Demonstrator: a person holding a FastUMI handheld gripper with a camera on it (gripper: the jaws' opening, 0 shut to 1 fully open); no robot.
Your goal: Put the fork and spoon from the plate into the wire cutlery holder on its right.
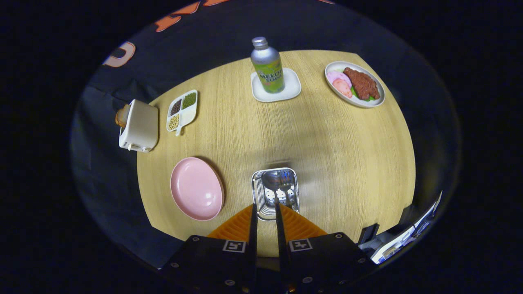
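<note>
The wire cutlery holder [275, 194] stands on the wooden table just ahead of my fingertips, to the right of the pink plate [197, 188]. In it I see the spoon [271, 179], bowl toward the far wall, and the fork [287, 181] beside it. The plate is bare. My gripper [265, 205] hangs right over the holder's near rim. Its fingers [253, 220] stand a narrow gap apart. Silver metal shows in that gap, and I cannot tell whether it is a handle pressed between them or the holder below.
At the far side of the table, a green bottle [268, 67] stands on a white coaster, with a plate of food [354, 83] to its right. A toaster [139, 125] and a divided snack dish [182, 110] sit beyond the pink plate. The table's near edge lies under the gripper.
</note>
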